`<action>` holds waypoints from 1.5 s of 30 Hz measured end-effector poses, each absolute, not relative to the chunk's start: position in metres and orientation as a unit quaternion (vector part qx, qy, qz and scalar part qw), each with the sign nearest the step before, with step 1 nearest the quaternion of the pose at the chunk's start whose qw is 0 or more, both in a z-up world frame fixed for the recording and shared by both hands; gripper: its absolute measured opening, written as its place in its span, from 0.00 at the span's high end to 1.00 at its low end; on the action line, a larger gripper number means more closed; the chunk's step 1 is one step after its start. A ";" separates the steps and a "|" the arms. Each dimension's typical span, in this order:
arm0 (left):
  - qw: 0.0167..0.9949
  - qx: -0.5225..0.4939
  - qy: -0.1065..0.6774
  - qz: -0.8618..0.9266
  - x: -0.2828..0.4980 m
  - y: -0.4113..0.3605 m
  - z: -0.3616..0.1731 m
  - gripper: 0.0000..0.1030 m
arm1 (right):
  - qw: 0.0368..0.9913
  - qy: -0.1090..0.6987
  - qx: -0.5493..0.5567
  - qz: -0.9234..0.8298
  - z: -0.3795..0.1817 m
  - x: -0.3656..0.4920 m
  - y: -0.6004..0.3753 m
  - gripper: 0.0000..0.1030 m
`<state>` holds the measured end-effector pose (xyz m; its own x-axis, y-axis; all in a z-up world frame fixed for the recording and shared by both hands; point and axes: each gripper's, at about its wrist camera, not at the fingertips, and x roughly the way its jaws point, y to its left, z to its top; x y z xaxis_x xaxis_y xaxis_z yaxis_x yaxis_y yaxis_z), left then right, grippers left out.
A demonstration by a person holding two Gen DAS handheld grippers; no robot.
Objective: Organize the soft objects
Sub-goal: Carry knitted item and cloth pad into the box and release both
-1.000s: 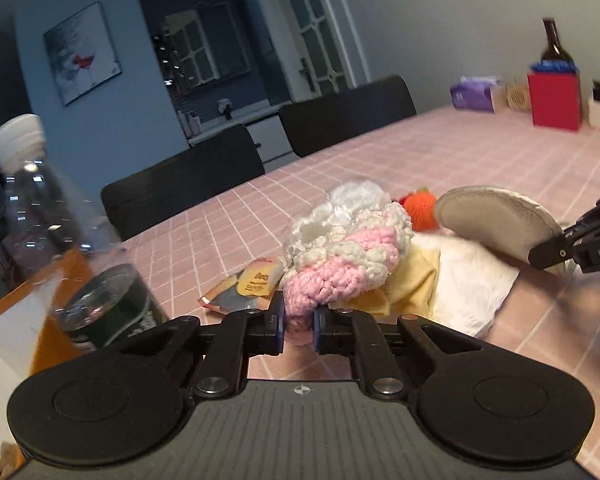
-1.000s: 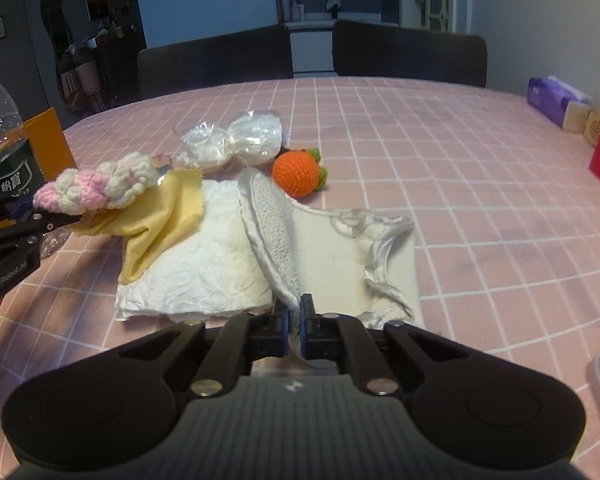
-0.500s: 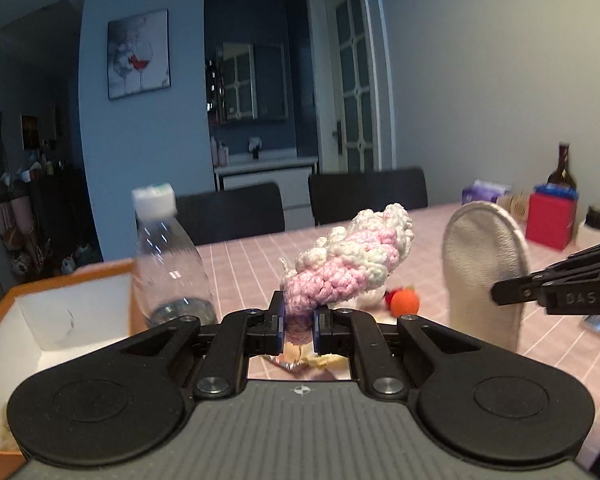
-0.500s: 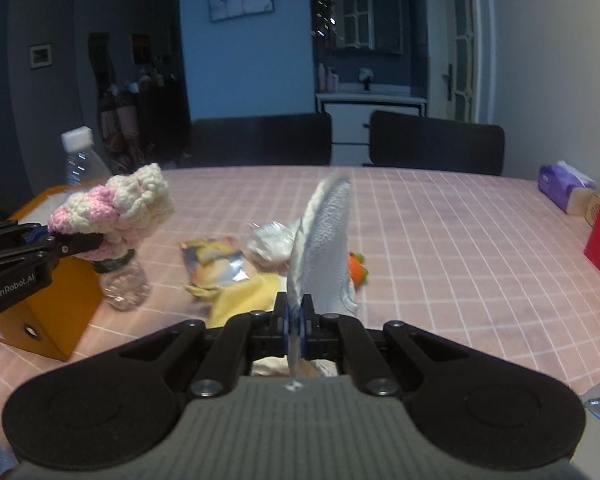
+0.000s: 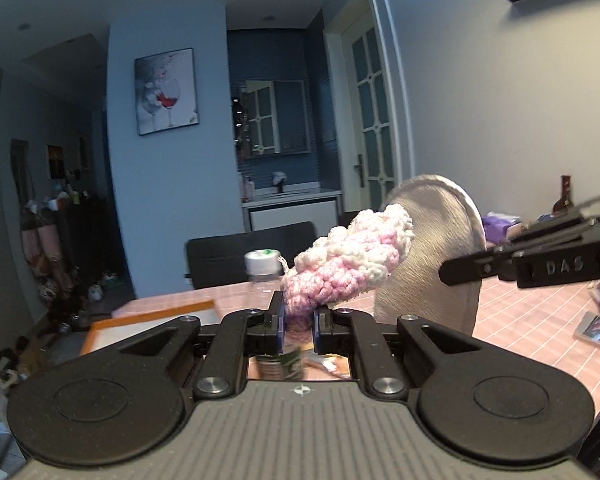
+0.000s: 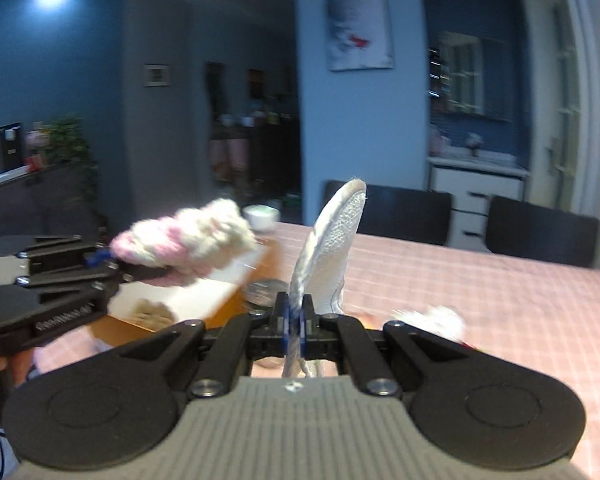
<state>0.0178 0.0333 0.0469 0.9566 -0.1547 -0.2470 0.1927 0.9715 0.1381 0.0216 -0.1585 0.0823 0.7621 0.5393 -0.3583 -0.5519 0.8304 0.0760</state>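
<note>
My left gripper (image 5: 299,322) is shut on a pink and white crochet piece (image 5: 348,256) and holds it in the air; it also shows in the right wrist view (image 6: 188,246). My right gripper (image 6: 296,320) is shut on a pale grey slipper (image 6: 332,248), held upright above the table. In the left wrist view the slipper (image 5: 440,256) stands just right of the crochet piece, with the right gripper (image 5: 480,268) coming in from the right. An orange box with a white inside (image 6: 204,292) lies below the left gripper, with something beige in it (image 6: 152,312).
A clear water bottle with a white cap (image 5: 262,262) stands beside the box. The pink checked table (image 6: 480,280) has white soft things (image 6: 432,318) on it. Black chairs (image 6: 540,236) stand at the far edge. A phone-like object (image 5: 598,326) lies at the right.
Both grippers have risen from the table and swung left toward the orange box, carrying the crochet piece and the slipper. The views now look across the room rather than down at the table.
</note>
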 end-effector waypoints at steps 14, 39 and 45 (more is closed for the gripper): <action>0.974 0.133 0.181 -0.005 0.057 0.099 0.063 0.87 | 0.906 0.157 -0.095 0.381 0.120 0.052 -0.036 0.98; 0.897 0.264 0.350 -0.061 0.149 0.146 -0.043 0.86 | 0.838 0.313 -0.269 0.356 0.020 0.192 0.106 0.98; 0.890 0.251 0.374 -0.066 0.155 0.149 -0.043 0.78 | 0.825 0.327 -0.284 0.364 0.006 0.198 0.115 0.96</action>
